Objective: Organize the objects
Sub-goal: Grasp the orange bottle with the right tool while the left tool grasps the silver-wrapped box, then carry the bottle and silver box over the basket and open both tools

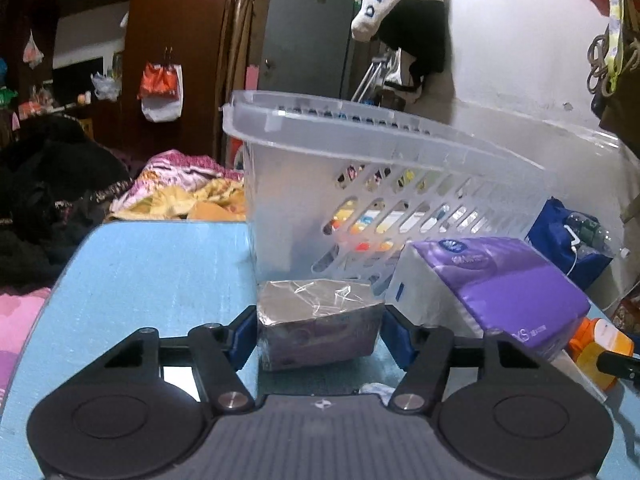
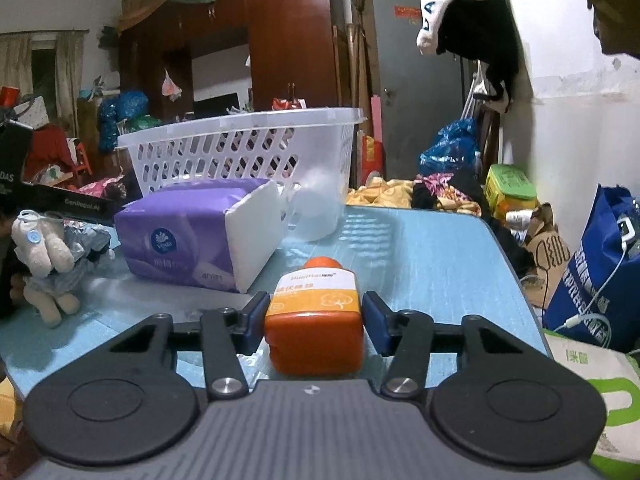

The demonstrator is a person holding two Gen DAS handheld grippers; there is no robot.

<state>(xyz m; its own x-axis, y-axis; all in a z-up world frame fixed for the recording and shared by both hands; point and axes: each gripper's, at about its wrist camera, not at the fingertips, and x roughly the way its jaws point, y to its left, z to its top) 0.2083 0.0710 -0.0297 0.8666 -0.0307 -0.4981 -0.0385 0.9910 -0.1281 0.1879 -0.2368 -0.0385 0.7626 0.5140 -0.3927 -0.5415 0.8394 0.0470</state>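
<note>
Laundry basket (image 2: 256,148): translucent white plastic, smooth, with slotted walls.
Tissue pack (image 2: 192,232): glossy purple plastic film — white paper showing at its end.
Small box (image 1: 318,322): wrapped in clear, crinkled film that catches the light.
Bottle (image 2: 316,316): smooth orange plastic, matt paper label.
Table (image 2: 420,272): light-blue top, faint streaked grain, slight sheen.
Plush toy (image 2: 44,256): soft, fuzzy cloth.
Gripper fingers (image 2: 376,320): blue pads on matt black arms — bright metal pivots.
</note>
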